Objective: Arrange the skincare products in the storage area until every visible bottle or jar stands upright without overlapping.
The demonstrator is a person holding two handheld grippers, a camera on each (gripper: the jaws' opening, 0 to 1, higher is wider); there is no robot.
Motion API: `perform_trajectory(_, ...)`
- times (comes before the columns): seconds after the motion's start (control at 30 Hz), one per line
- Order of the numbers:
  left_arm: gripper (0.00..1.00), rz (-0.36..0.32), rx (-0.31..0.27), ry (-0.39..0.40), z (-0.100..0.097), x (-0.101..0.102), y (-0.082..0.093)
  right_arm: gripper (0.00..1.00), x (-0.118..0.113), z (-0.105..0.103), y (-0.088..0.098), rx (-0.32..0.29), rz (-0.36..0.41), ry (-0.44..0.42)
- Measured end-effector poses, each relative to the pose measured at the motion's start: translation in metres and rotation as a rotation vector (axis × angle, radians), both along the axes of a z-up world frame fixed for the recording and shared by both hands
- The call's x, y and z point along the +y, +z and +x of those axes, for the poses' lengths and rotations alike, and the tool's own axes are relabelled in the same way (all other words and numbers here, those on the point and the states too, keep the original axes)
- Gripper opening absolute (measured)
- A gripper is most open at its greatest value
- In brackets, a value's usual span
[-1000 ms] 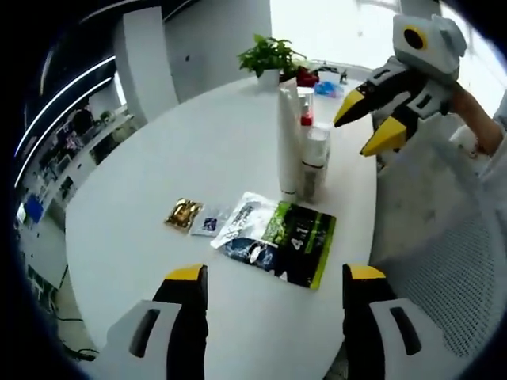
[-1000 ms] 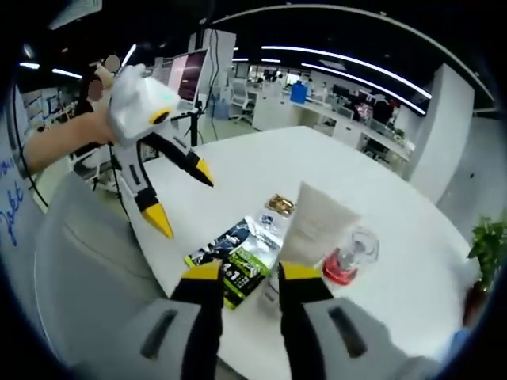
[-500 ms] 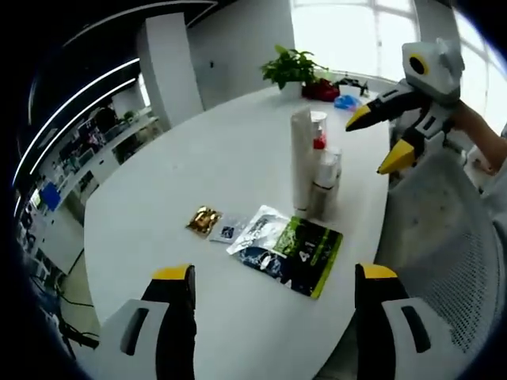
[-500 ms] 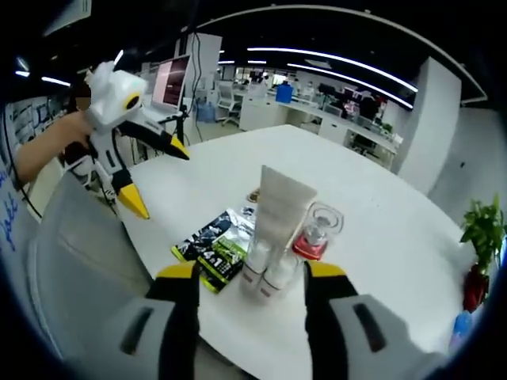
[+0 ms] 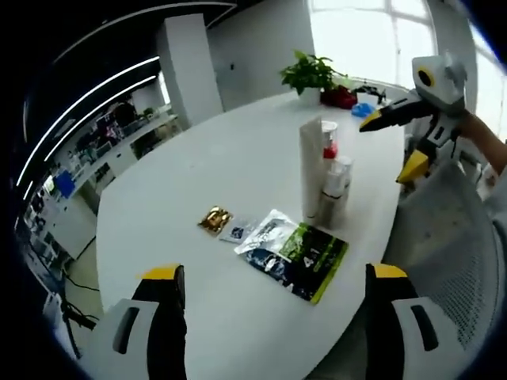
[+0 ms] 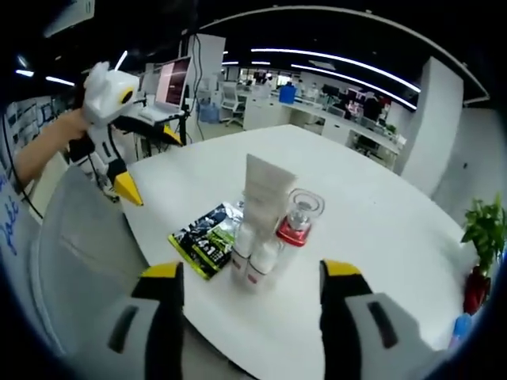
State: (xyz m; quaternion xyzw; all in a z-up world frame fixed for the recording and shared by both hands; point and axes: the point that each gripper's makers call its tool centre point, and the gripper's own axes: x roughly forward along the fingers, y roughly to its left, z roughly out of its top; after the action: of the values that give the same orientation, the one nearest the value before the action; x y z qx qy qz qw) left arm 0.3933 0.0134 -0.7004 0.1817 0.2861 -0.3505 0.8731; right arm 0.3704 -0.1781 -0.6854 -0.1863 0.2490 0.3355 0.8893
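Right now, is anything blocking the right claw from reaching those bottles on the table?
Nothing visible is. The right claw is open and faces the cluster of bottles directly, with bare white table between them. The sachets lie off to one side.

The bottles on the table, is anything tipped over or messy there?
No bottle is tipped. The tall white tube, the red-capped bottle and the small white bottles stand upright, bunched together. Only the flat packets look messy, overlapping in a loose pile beside them.
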Motion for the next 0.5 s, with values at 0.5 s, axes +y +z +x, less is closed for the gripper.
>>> perform_trajectory(0.5,0.97,-0.028,-0.052,0.15,-0.01,-0.002,0.005,0.84,-0.016,-0.003,-0.008,-0.001,0.004,0.062)
